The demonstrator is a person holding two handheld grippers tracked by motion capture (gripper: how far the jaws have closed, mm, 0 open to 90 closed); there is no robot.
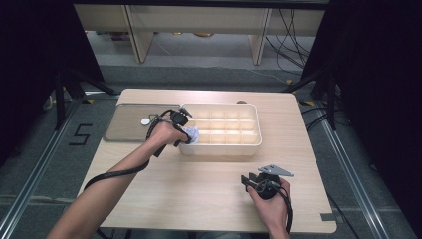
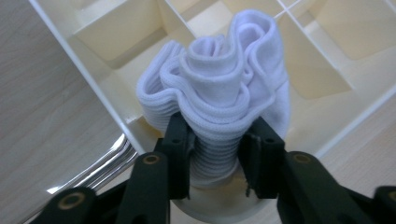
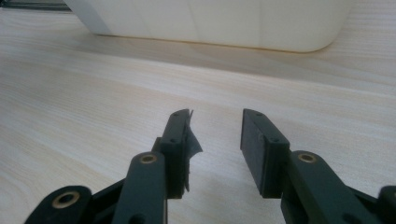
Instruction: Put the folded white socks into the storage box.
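Around the left gripper (image 2: 215,140) stood the cream walls of a divided box (image 2: 88,74), with a metal tray (image 1: 130,122) just beside it on the table (image 1: 199,184); nothing blocked the fingers. Between them a rolled white sock (image 2: 219,88) stood upright in the box's corner compartment, its long axis rising away from the fingertips, ribbed folds curling open at the top. The fingers pinched its lower part. The right gripper (image 3: 217,135) rested well apart, fingers spread and empty over bare table.
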